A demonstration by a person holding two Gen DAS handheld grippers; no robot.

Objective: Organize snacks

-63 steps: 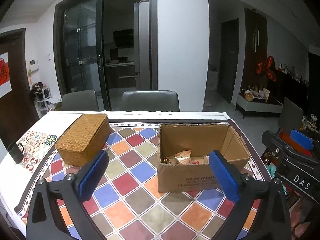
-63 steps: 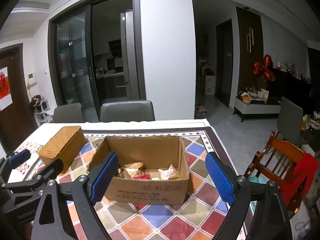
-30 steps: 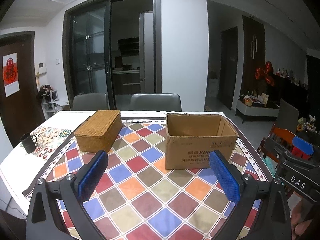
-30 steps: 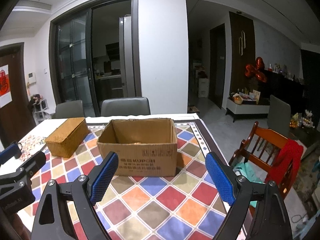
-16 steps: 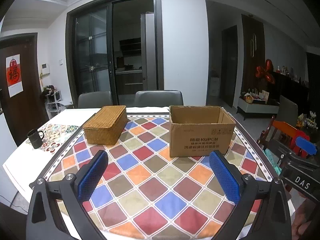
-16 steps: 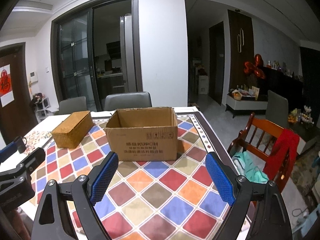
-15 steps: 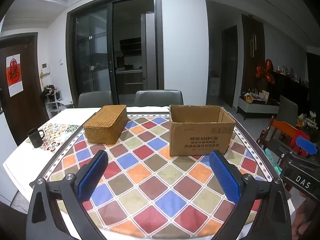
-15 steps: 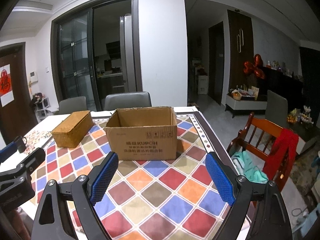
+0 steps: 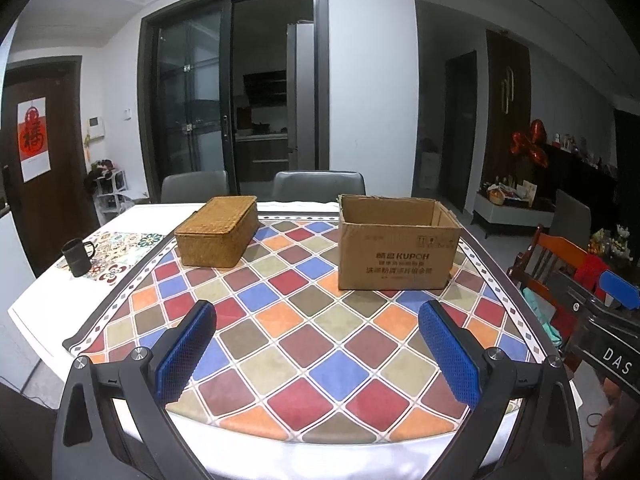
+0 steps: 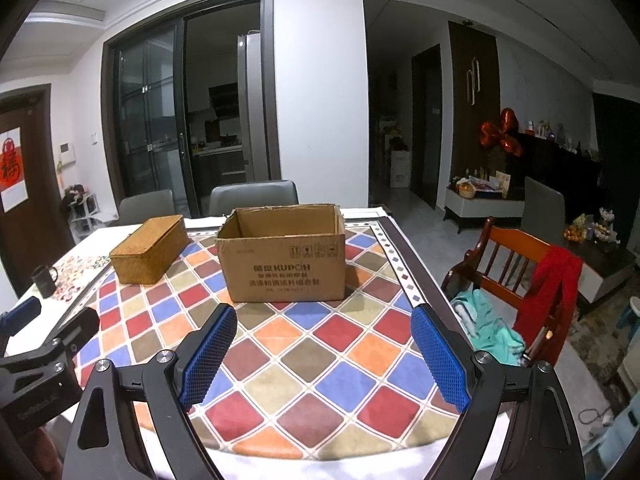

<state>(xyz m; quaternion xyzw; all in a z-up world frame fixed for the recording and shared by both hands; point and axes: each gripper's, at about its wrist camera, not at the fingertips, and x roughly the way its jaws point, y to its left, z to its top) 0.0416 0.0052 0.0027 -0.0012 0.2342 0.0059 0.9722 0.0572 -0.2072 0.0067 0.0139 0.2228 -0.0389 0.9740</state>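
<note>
An open brown cardboard box (image 9: 398, 254) (image 10: 285, 264) stands on the table's right half; its inside is hidden from this low angle. To its left sits a woven basket (image 9: 219, 236) (image 10: 150, 249) with its lid on. My left gripper (image 9: 318, 318) hangs open over the near edge of the chequered tablecloth (image 9: 304, 344), nothing between its blue pads. My right gripper (image 10: 324, 318) is open too, well short of the box, empty. Each gripper shows at the edge of the other's view.
A dark mug (image 9: 76, 257) stands on a patterned mat at the table's left. Two grey chairs (image 9: 319, 186) stand behind the table. A wooden chair (image 10: 516, 276) draped with red and teal cloth stands by the table's right side.
Both grippers have drawn back from the box and sunk a little; the box and basket look smaller and farther, and the snacks inside the box are no longer visible.
</note>
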